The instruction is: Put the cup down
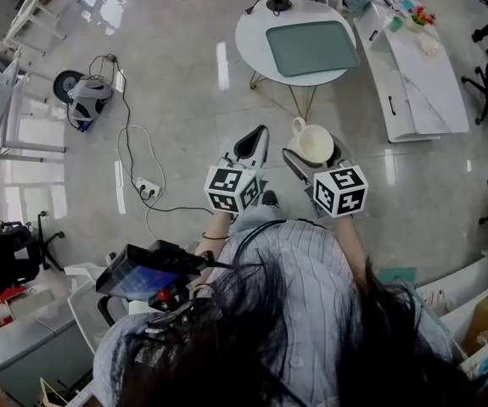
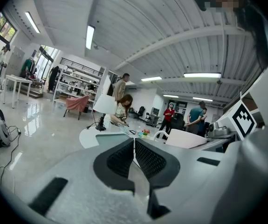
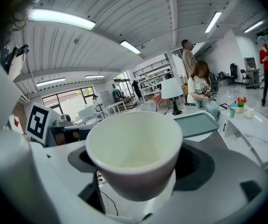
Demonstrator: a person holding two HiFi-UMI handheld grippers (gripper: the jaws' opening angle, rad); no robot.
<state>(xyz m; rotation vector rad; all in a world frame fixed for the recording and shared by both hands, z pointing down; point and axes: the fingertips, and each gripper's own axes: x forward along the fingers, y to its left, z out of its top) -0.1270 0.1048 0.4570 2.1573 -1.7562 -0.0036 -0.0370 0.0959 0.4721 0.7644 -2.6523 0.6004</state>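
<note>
A cream cup (image 1: 314,142) with a small handle is held in the air above the floor, my right gripper (image 1: 315,154) shut on it. In the right gripper view the cup (image 3: 134,148) fills the middle, upright and empty, with the jaws pressed to its sides. My left gripper (image 1: 252,146) hangs just left of the cup, shut on nothing; its pads (image 2: 124,160) meet at the tip. The cup (image 2: 186,138) also shows at the right of the left gripper view. A round white table (image 1: 256,36) with a green tray (image 1: 312,47) stands ahead of both grippers.
A lamp base (image 1: 276,2) sits on the round table's far edge. A long white bench (image 1: 426,79) with small items stands to the right. Cables and a power strip (image 1: 147,190) lie on the floor at left. People stand in the background.
</note>
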